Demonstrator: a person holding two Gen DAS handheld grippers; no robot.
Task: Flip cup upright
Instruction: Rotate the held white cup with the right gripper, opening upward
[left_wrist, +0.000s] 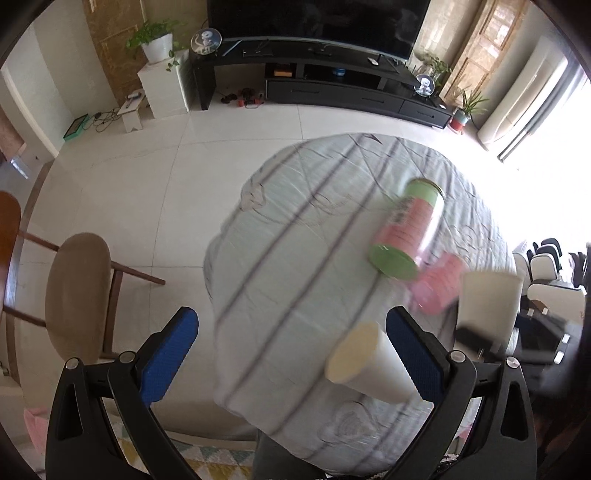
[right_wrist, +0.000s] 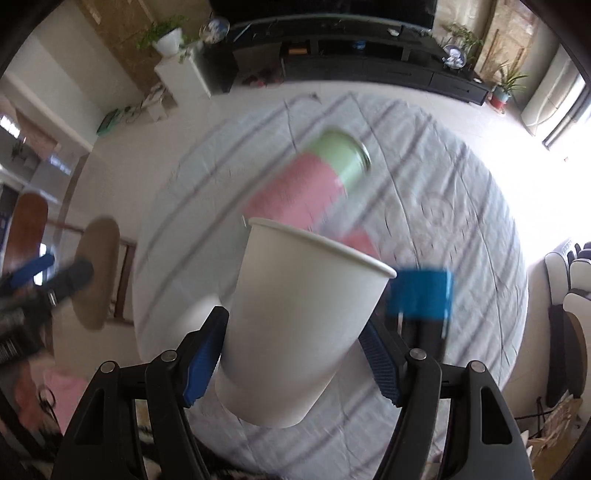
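Note:
My right gripper (right_wrist: 295, 350) is shut on a white paper cup (right_wrist: 303, 321), held above the table with its rim up and tilted away. The same cup shows at the right of the left wrist view (left_wrist: 489, 301). A second white paper cup (left_wrist: 373, 363) lies on its side on the striped tablecloth (left_wrist: 295, 240), just inside the right finger (left_wrist: 413, 354) of my left gripper (left_wrist: 291, 350), which is open and empty. The left gripper's blue finger (right_wrist: 421, 293) shows in the right wrist view.
A pink and green can (left_wrist: 406, 225) lies on its side on the round table, with a pink object (left_wrist: 439, 284) beside it. A wooden chair (left_wrist: 77, 291) stands to the left. A TV stand (left_wrist: 332, 81) is across the floor.

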